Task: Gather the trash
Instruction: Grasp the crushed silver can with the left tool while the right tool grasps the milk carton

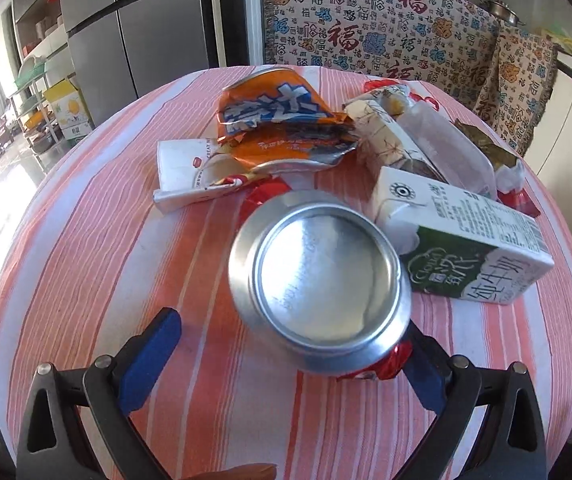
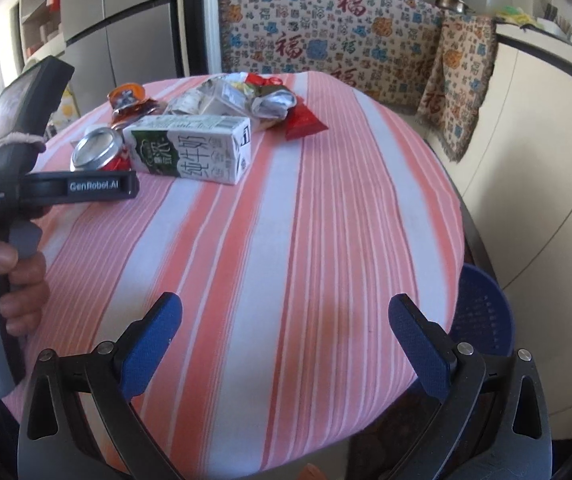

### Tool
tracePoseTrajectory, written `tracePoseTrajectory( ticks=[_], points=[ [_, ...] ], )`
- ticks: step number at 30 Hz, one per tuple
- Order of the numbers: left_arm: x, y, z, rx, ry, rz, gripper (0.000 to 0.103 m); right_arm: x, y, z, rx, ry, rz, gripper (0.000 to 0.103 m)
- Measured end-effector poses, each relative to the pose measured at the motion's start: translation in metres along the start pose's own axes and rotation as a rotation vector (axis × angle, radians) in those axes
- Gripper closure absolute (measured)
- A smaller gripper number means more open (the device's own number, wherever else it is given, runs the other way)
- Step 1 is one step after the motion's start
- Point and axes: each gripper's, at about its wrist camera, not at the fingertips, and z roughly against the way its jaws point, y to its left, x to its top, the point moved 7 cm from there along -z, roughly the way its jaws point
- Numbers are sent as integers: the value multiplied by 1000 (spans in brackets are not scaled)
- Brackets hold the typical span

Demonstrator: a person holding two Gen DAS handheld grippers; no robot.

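A round table (image 2: 325,208) under a pink-and-white striped cloth fills both views, with a grey refrigerator (image 1: 126,28) and a patterned throw printed with red characters (image 1: 385,28) behind it, and a blue perforated basket (image 2: 481,312) showing just beyond the table's right edge in the right wrist view. The trash lies bunched at the far side of the cloth. Largest in the pile is a green-and-white milk carton (image 1: 461,240) lying on its side; just beyond it sits a crumpled cream paper carton (image 1: 381,132) under a clear plastic wrapper (image 1: 445,144). To the left lies a flattened orange can (image 1: 278,120), touching a white folded paper packet (image 1: 186,168). Nearest the left gripper (image 1: 286,352) is a crushed red soda can (image 1: 321,276), its silver base turned toward the camera, lying just beside the milk carton. The left gripper's blue-padded fingers stand spread wide; the can sits between them, close against the right finger, while the left finger is clear of it. The right gripper (image 2: 286,320) hangs over bare cloth well apart from the pile, its fingers spread and holding nothing. In the right wrist view a hand (image 2: 10,280) grips the handle of the left gripper. A red foil wrapper (image 2: 303,122) lies at the pile's right edge.
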Motion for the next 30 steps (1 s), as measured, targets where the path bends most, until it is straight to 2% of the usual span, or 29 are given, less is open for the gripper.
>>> tracePoseTrajectory(
  ticks=[3,8,14,18,22,23,24,25,27,30],
  points=[
    [0,12,0,-8,0,-3,0,1,7,-9,36,31,34,0],
    [-4,33,4,-52,3,-77,0,17,10,-32,77,62,124,0],
    [-6,39,6,-97,6,-142,0,65,14,-64,138,57,253,0],
    [-6,39,6,-96,6,-141,0,101,33,-78,237,32,360,0],
    [-6,39,7,-96,5,-141,0,118,45,-95,311,68,400,2],
    [-6,39,7,-96,5,-141,0,119,46,-99,329,87,404,5],
    [-6,39,7,-96,5,-141,0,118,48,-101,346,107,406,19],
    [-6,39,7,-96,5,-141,0,117,49,-101,363,123,399,36],
    [-6,39,7,-96,5,-141,0,111,50,-92,403,135,350,51],
    [-7,39,7,-96,5,-141,0,98,44,-71,487,185,187,58]
  ],
)
